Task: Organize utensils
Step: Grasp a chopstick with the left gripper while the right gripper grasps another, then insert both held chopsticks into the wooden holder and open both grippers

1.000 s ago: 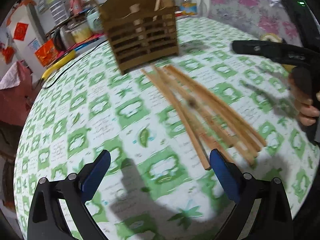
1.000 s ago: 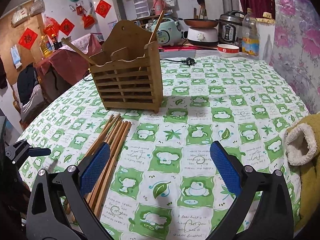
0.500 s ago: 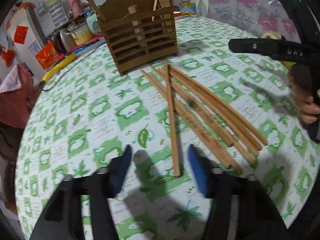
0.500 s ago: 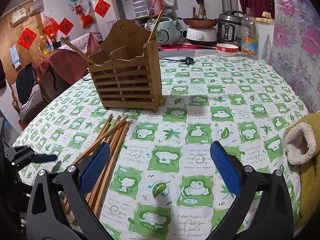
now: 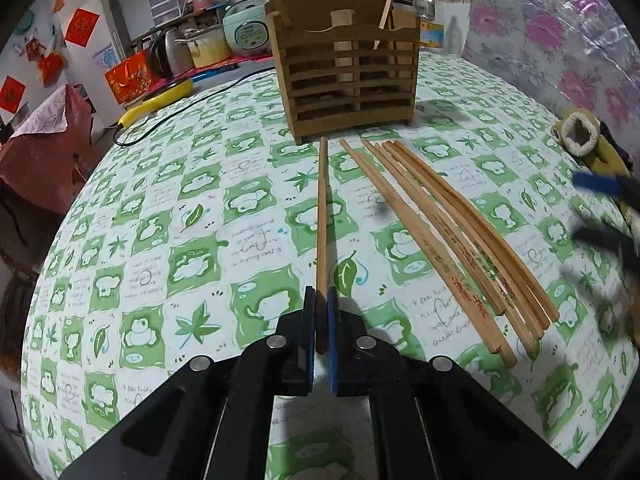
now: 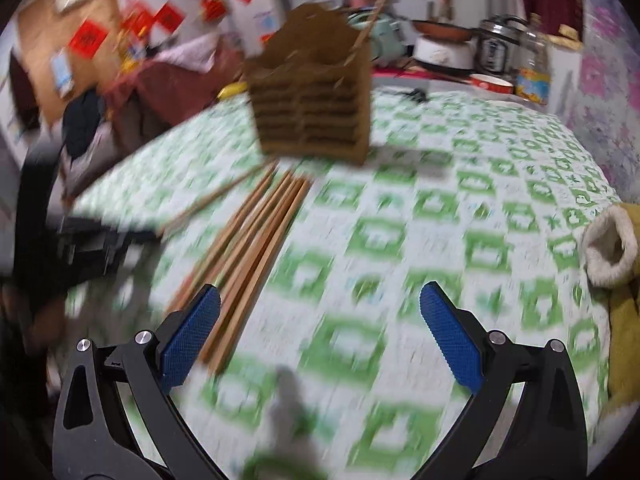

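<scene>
My left gripper (image 5: pixel 320 300) is shut on the near end of one wooden chopstick (image 5: pixel 322 216), which points away toward the slatted wooden utensil holder (image 5: pixel 344 76). Several more chopsticks (image 5: pixel 448 236) lie fanned on the green-and-white tablecloth to its right. The holder has a chopstick (image 5: pixel 384 8) leaning in its right compartment and another stick at its left. In the blurred right wrist view, my right gripper (image 6: pixel 320 316) is open over the cloth, its left pad beside the near ends of the chopstick bundle (image 6: pixel 256 240). The holder (image 6: pixel 316 96) stands beyond.
A yellow glove with a fleece cuff (image 5: pixel 580 140) lies at the table's right edge (image 6: pixel 612 248). A black cable (image 5: pixel 180 108) runs across the far left of the table. Cookers, pots and a bottle (image 6: pixel 532 68) stand on a counter behind the table.
My left gripper closed from wide open onto one chopstick, which swung out of the bundle to point straight ahead. The right gripper moved left toward the bundle and stays open.
</scene>
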